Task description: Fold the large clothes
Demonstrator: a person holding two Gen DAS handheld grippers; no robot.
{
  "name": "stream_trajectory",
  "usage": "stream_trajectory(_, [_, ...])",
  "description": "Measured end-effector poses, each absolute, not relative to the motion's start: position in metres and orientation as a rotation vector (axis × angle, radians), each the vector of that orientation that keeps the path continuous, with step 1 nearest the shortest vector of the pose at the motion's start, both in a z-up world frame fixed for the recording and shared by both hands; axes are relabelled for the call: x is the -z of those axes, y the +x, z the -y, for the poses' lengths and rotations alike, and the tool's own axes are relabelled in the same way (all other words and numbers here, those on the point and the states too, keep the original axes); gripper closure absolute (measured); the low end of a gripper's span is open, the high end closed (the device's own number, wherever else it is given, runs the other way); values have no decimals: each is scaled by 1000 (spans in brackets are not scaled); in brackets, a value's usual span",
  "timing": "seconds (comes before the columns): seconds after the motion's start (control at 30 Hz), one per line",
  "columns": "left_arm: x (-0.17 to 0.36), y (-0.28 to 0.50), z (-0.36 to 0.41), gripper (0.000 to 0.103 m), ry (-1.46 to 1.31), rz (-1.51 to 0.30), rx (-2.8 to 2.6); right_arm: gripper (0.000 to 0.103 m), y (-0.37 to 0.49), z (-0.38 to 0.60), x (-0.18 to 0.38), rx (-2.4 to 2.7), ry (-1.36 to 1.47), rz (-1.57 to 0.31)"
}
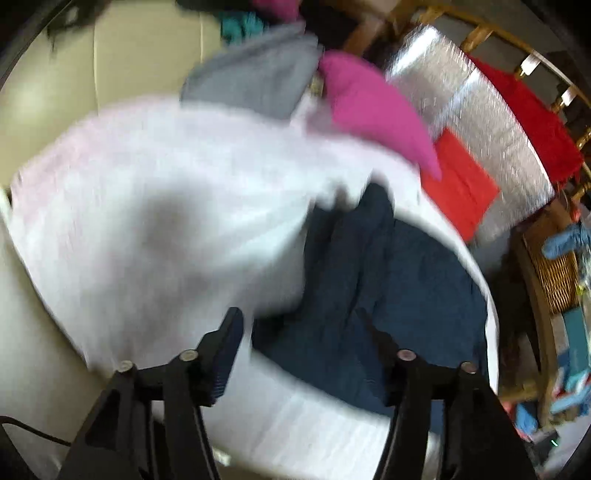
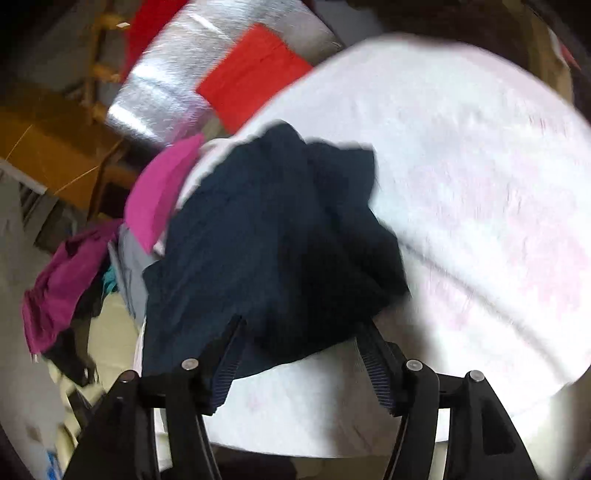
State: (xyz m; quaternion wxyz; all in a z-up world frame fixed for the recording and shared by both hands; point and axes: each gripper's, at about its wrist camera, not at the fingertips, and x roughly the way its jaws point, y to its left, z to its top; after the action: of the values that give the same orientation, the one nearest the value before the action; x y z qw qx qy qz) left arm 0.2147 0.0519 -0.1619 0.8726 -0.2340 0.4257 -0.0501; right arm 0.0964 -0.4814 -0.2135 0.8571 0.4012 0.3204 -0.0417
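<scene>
Both my left tongs (image 1: 299,332) and right tongs (image 2: 299,339) gape wide with nothing gripped, hovering over the crumpled navy garment (image 2: 266,236) lying on the white bench (image 2: 480,166). I'd pinch two far corners and pull it flat first; it looks soft, limp and bunched, with a fuzzy pale garment (image 1: 147,206) at nine o'clock.

The setting is a home interior. Beyond the fingers (image 1: 229,343), loose clothes (image 1: 258,81) are heaped against a cream cushion (image 1: 147,48). A wooden railing (image 1: 480,33) and a wicker basket (image 1: 554,277) stand right of them.
</scene>
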Motion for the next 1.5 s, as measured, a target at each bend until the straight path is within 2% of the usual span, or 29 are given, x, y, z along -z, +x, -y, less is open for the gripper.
stream_trajectory(0.03, [154,228,-43,28,-463,-858,102,35,100,486,202,99,833,-633])
stream_trajectory(0.07, [150,244,-33,26,-437,-849,103,26,107,491,194,113,826,-599])
stream_trajectory(0.13, [149,277,-13,26,-415,-867,108,18,140,503,178,158,796,-556])
stream_trajectory(0.33, [182,371,45,26,-398,-945,133,17,253,532,193,209,824,-599])
stream_trajectory(0.47, [216,393,48,26,-414,-1036,121,17,296,551,214,182,881,-630])
stream_trajectory(0.63, [221,408,49,26,-368,-1023,110,17,330,554,241,99,908,-696])
stream_trajectory(0.67, [222,412,49,29,-364,-1019,105,35,331,551,244,98,881,-687])
stream_trajectory(0.7, [222,414,50,45,-364,-1010,107,55,333,546,242,143,813,-702])
stream_trajectory(0.73, [221,416,51,62,-359,-996,120,81,339,541,237,174,768,-716])
stream_trajectory(0.8, [221,422,54,69,-345,-989,135,87,339,533,227,172,724,-674])
stream_trajectory(0.87, [220,425,57,71,-316,-961,122,89,338,527,215,185,682,-629])
stream_trajectory(0.93, [223,432,61,71,-271,-942,94,89,338,523,212,210,661,-594])
stream_trajectory(1.03, [242,444,61,68,-274,-1011,92,89,361,519,240,260,644,-708])
stream_trajectory(1.13, [235,441,56,67,-281,-997,86,85,364,521,247,271,661,-739])
stream_trajectory(1.2, [221,433,53,62,-261,-964,59,73,357,519,233,342,643,-722])
stream_trajectory(1.27, [202,422,52,57,-239,-908,43,39,348,512,216,373,628,-666])
stream_trajectory(1.3, [195,417,52,55,-223,-880,39,36,341,505,205,356,616,-607])
stream_trajectory(1.4, [164,390,66,36,-153,-744,87,36,330,465,172,249,515,-512])
stream_trajectory(1.43, [156,380,75,36,-132,-706,132,37,329,450,165,197,487,-501])
stream_trajectory(1.5, [152,372,92,35,-99,-687,204,47,338,416,159,78,443,-520])
